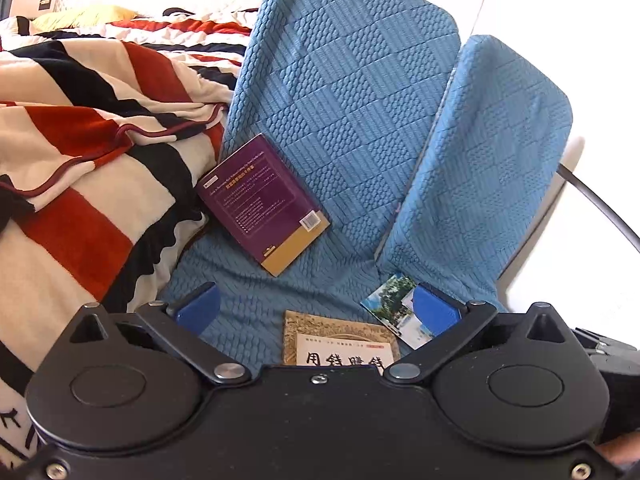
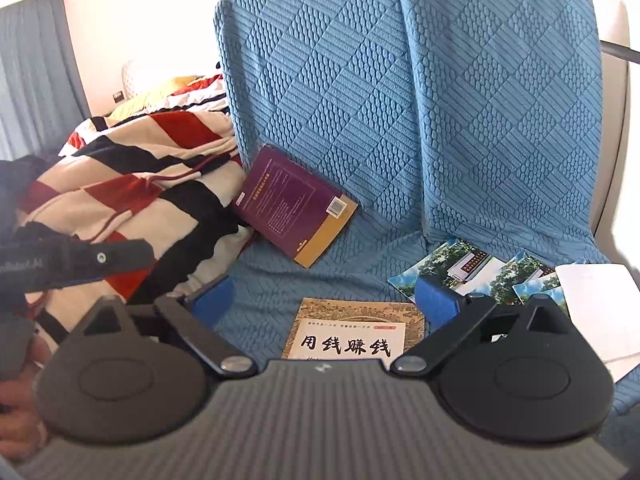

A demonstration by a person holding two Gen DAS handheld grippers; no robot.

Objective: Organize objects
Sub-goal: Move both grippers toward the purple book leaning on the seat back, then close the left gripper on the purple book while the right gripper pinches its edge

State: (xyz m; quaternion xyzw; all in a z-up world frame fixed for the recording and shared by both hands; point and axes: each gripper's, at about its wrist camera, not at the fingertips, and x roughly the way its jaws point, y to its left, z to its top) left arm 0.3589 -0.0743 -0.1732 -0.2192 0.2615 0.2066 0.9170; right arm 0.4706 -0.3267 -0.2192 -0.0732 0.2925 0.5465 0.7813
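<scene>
A purple book with a yellow band [image 1: 264, 204] [image 2: 298, 208] leans against the blue back cushion, its lower edge on the seat. A tan book with large black characters [image 1: 340, 340] [image 2: 356, 332] lies flat on the seat, right in front of both grippers. Photo cards [image 1: 394, 304] [image 2: 468, 268] lie at the right, in the seat's crease. My left gripper [image 1: 316, 308] is open, with nothing between its blue pads [image 1: 198, 306]. My right gripper [image 2: 324, 300] is open too and holds nothing. Its right pad [image 2: 436, 300] overlaps the nearest card in the view.
The blue quilted sofa cover [image 1: 352, 80] [image 2: 500, 100] spans the seat and two back cushions. A red, black and cream striped blanket [image 1: 80, 152] [image 2: 152, 184] is piled on the left. White paper [image 2: 596, 292] lies at the far right. A hand [image 2: 24, 400] shows at the lower left.
</scene>
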